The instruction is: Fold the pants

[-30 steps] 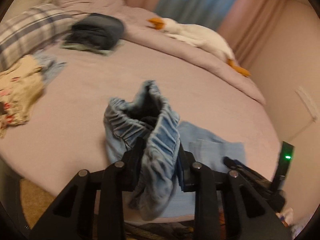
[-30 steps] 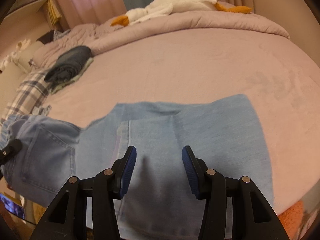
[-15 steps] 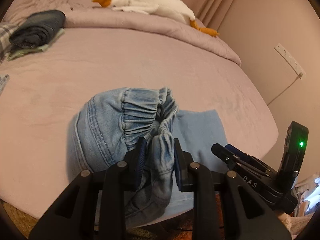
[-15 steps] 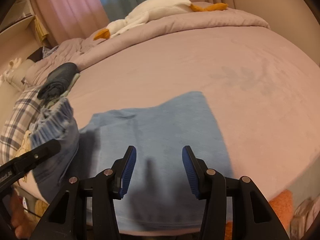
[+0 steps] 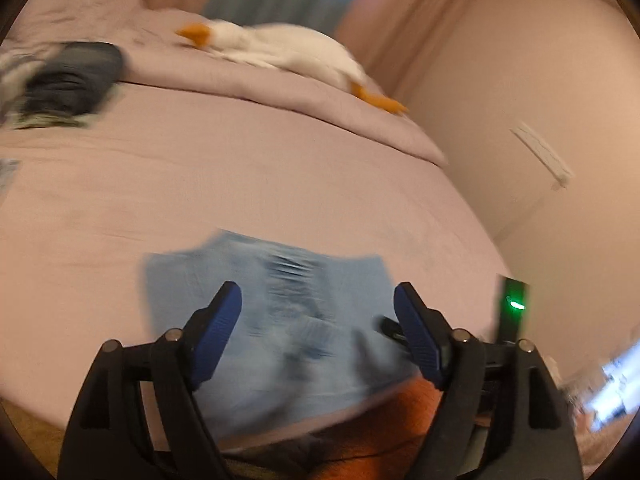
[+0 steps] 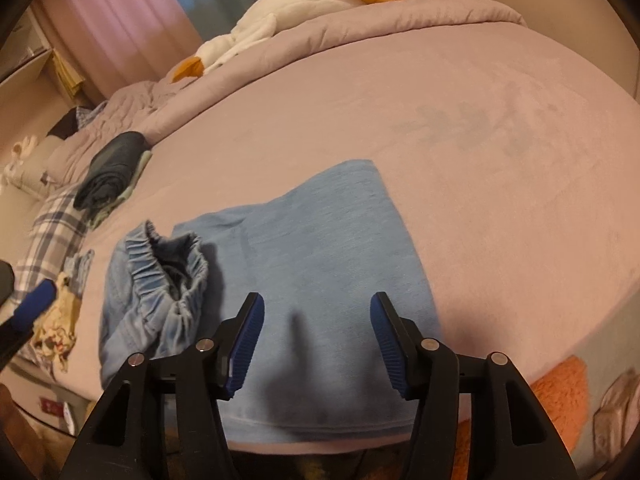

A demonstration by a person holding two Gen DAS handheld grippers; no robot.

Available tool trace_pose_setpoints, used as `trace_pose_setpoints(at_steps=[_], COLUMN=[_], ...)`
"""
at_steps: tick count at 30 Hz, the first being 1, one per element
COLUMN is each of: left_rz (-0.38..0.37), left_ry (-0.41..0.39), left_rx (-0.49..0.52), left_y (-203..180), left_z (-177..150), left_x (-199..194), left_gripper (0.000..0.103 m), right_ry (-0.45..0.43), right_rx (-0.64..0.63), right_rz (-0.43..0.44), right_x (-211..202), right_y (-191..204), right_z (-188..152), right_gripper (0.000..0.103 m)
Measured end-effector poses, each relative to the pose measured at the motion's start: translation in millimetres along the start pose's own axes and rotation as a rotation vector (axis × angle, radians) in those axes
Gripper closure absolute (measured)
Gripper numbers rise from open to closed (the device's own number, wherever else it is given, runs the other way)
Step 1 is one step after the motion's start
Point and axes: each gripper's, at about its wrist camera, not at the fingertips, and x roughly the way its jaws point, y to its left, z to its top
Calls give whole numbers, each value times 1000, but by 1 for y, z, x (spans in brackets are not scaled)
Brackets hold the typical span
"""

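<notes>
The bed (image 6: 460,128) fills both views, covered in a mauve sheet, with a rolled duvet (image 6: 360,28) of the same colour along its far side. A white plush goose (image 6: 288,4) with orange beak and feet lies stretched out on that duvet. Near the bed's front edge lie the light blue denim pants (image 6: 320,264): the legs are spread flat on the sheet, and the elastic waistband (image 6: 168,268) end sits bunched up on top of them at the left, its opening gaping upward. In the left wrist view the pants (image 5: 280,320) are motion-blurred, so their folds cannot be made out there.

A plaid pillow (image 6: 52,232) rests at the left side of the bed, and a stack of dark folded clothes (image 6: 112,168) sits beyond it, well apart from the pants. A small floral garment (image 6: 60,320) lies near the left edge, just beside the pillow. An orange fuzzy rug (image 6: 560,392) shows below the bed's front edge.

The right gripper (image 6: 316,344) hovers over the flat legs with its blue-padded fingers (image 6: 248,340) spread wide, holding nothing. The left gripper (image 5: 318,336) hangs above the pants with its fingers (image 5: 218,332) wide apart and empty as well; one blue tip of it shows at the left edge of the right wrist view.
</notes>
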Motion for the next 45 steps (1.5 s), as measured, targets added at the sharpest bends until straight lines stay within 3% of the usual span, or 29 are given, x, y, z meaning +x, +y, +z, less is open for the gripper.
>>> trace_pose_setpoints(at_steps=[3,5,7,9,14,17,22,26,28,29,34,36,39,41,43,45], left_rz=[158,199,205,193,160,153,129,131,124,108,67,69,75,83,94,121], left_ry=[-9,30,94,165,214,224,253,248,243,237,154,153,210,254,282,284], left_rx=[-45,-90,-126,-143,-173,-169,-180,-172,-164,-166,-198,-187,-182,-165,-145,-130], left_y=[36,59,78,92,102,103,104,102,101,101,103,102,100,98,96,95], left_z=[-4,-12,-24,-38,-51,-55,-63,-58,-57,-55,-47,-47,-55,-63,-66,-69], left_x=[-3,4,16,29,47,50,51,54,52,48,21,21,37,49,61,65], left_gripper=[27,35,49,56,56,56,56,56,56,56,56,56,56,56,55,55], right_ry=[1,-2,0,6,51,85,181,155,124,96,-39,-53,-43,33,104,88], right_rx=[-17,-29,-46,-64,-118,-154,-106,-91,-88,-105,-118,-143,-142,-134,-128,-130], right_rz=[51,90,134,179,327,355,289,293,247,229,277,233,148,115,98,110], right_x=[-4,-6,-7,-6,2,11,47,56,54,50,1,-13,-8,12,29,27], right_y=[6,13,23,33,68,81,80,78,79,81,78,77,65,56,47,46], right_z=[0,0,2,2,0,-4,-14,-14,-11,-10,-7,-8,-12,-16,-21,-22], right_gripper=[44,43,43,43,43,43,43,43,73,78,79,79,79,79,79,74])
